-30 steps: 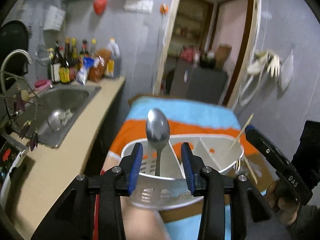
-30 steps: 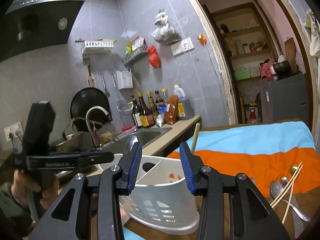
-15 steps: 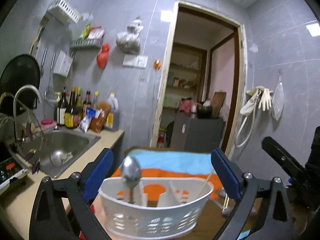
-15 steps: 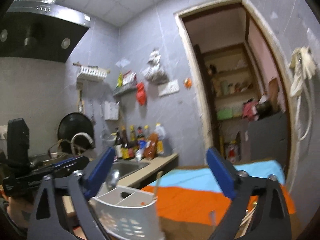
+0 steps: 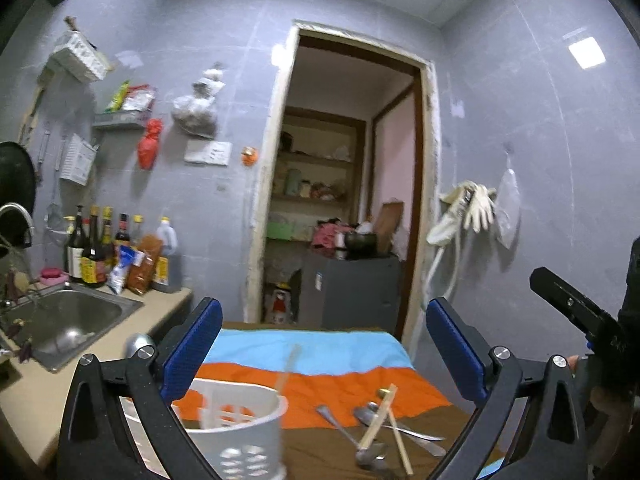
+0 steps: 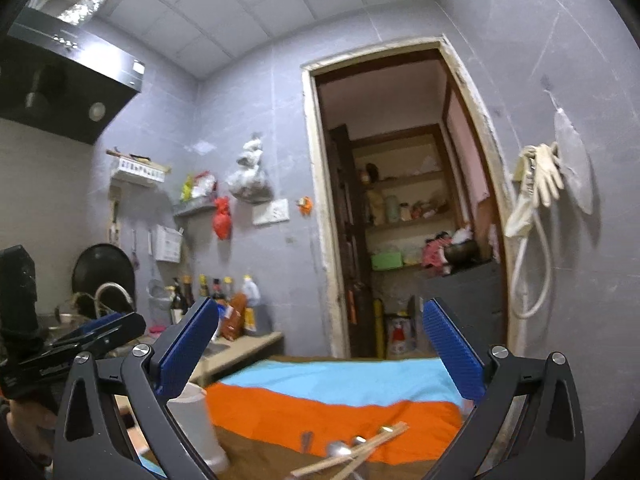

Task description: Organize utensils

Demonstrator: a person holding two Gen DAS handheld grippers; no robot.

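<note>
My left gripper (image 5: 322, 350) is open and empty, above the table. A white slotted utensil basket (image 5: 236, 428) stands low left in the left wrist view, with a spoon bowl (image 5: 138, 345) sticking up behind my left finger and a chopstick (image 5: 289, 366) leaning out. Loose spoons (image 5: 372, 414) and chopsticks (image 5: 390, 424) lie on the brown table to the basket's right. My right gripper (image 6: 320, 350) is open and empty; the basket's edge (image 6: 194, 424) shows by its left finger, with spoons and chopsticks (image 6: 352, 454) at the bottom.
An orange and blue cloth (image 5: 316, 368) covers the table's far part. A steel sink (image 5: 60, 320) and sauce bottles (image 5: 104, 256) stand on the counter at left. A doorway (image 5: 344, 208) opens behind. The other gripper (image 5: 576, 312) shows at right.
My left gripper let go of the spoon, which now stands in the basket. Both grippers opened wide, rose and tilted up; the left view shifted right.
</note>
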